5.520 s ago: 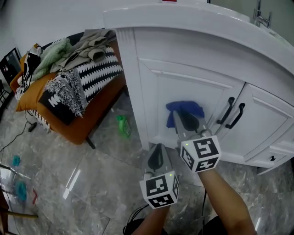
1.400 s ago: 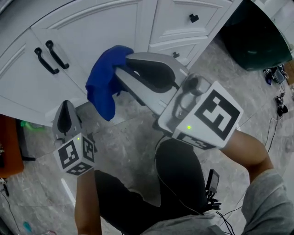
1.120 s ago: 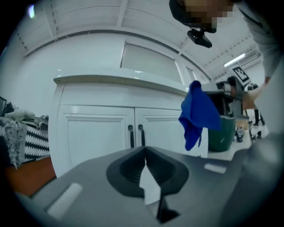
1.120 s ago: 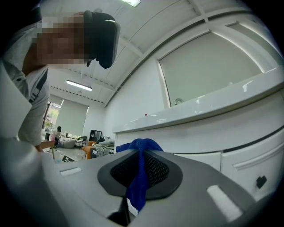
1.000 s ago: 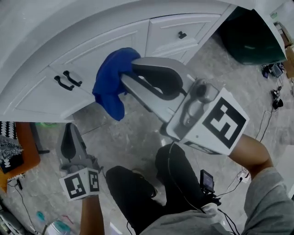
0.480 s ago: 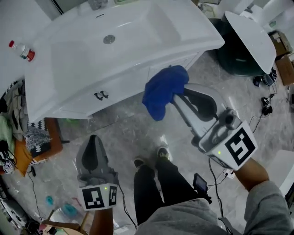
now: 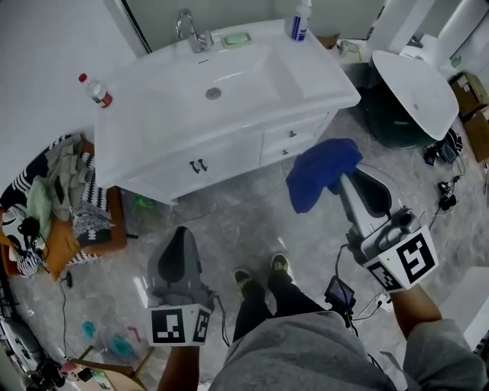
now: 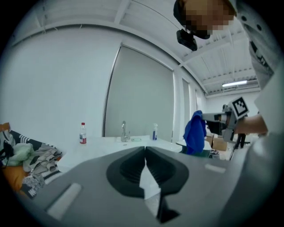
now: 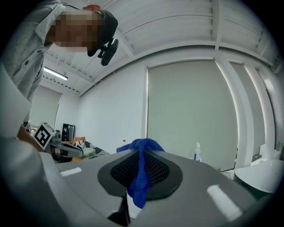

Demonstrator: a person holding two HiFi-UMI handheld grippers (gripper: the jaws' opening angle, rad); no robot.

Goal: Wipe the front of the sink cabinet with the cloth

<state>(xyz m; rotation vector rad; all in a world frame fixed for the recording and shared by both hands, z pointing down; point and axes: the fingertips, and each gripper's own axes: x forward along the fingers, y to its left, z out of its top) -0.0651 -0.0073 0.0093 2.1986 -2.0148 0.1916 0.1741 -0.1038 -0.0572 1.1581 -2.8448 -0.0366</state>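
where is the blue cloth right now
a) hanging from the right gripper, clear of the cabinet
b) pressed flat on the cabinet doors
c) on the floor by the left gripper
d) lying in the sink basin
A: the right gripper has its fingers shut on the blue cloth, which hangs in the air over the floor, apart from the sink cabinet.

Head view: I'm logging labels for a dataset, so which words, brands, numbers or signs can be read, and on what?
No text is readable.
Red-capped bottle: red label, too small to read.
White bottle: blue label, too small to read.
Left marker cube, right marker cube: square patterns, no letters.
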